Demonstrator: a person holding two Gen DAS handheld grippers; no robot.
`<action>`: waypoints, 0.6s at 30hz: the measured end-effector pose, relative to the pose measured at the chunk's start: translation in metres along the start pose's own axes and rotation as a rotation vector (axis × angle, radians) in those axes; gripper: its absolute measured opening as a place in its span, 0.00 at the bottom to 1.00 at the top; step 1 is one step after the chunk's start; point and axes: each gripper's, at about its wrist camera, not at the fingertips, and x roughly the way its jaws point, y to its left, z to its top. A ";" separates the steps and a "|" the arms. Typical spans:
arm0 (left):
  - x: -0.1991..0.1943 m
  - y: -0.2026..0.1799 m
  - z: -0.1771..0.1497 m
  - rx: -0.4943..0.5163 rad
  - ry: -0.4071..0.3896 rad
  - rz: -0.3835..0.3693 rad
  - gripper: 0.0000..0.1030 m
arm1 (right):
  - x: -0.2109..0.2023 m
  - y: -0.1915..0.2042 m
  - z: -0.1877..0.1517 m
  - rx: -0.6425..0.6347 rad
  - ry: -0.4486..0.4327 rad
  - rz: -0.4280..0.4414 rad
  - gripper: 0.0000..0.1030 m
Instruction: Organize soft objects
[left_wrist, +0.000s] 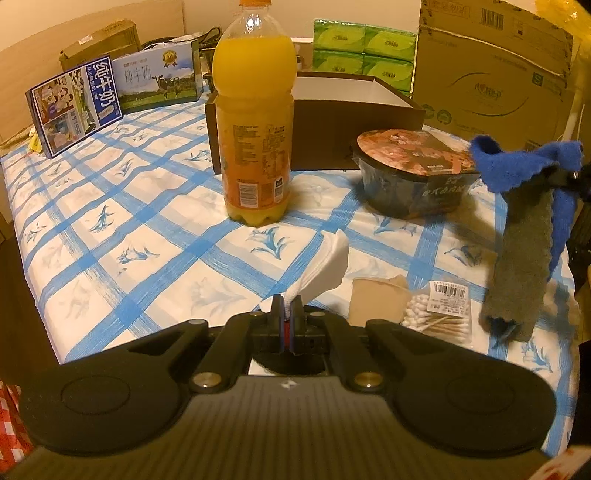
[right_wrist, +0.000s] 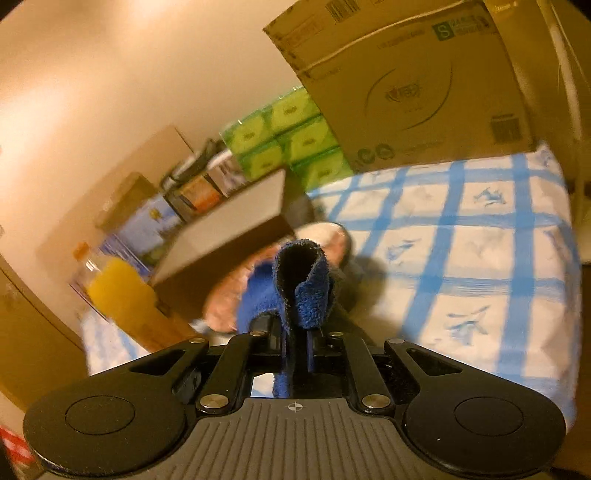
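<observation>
- Right now the left gripper (left_wrist: 287, 314) has its fingers pinched tight on a white tissue (left_wrist: 325, 264), which fans upward and to the right above the checked cloth (left_wrist: 147, 236).
- Over on the right, the right gripper (right_wrist: 295, 332) has its fingers closed on a blue-and-grey cloth (right_wrist: 306, 288); from the right wrist view the fabric folds over the fingertips in a loop.
- From the left wrist view that same cloth (left_wrist: 524, 236) hangs in the air at the right edge of the desk, grey face toward us, blue edge behind, lower end just above the surface.
- An orange drink bottle (left_wrist: 255, 122) stands upright mid-desk, in front of an open brown box (left_wrist: 354, 122).
- A sealed noodle bowl (left_wrist: 410, 170) sits right of the bottle, in front of the box.
- Near the front edge lie a folded beige piece (left_wrist: 376, 301) and, touching it, a pack of cotton swabs (left_wrist: 439, 310).
- At the back: two milk cartons (left_wrist: 110, 96), green tissue packs (left_wrist: 362, 48) and a big cardboard carton (left_wrist: 491, 66).
- The right wrist picture is tilted and blurred.
</observation>
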 end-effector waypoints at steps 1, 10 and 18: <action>0.001 0.000 0.000 0.000 0.002 0.000 0.02 | 0.002 -0.002 -0.004 -0.024 0.029 -0.023 0.10; 0.005 0.001 -0.001 -0.007 0.011 0.003 0.02 | 0.017 0.004 -0.066 -0.341 0.446 -0.029 0.10; 0.004 0.003 0.000 -0.011 0.013 0.007 0.02 | 0.050 -0.002 -0.077 -0.278 0.588 -0.045 0.10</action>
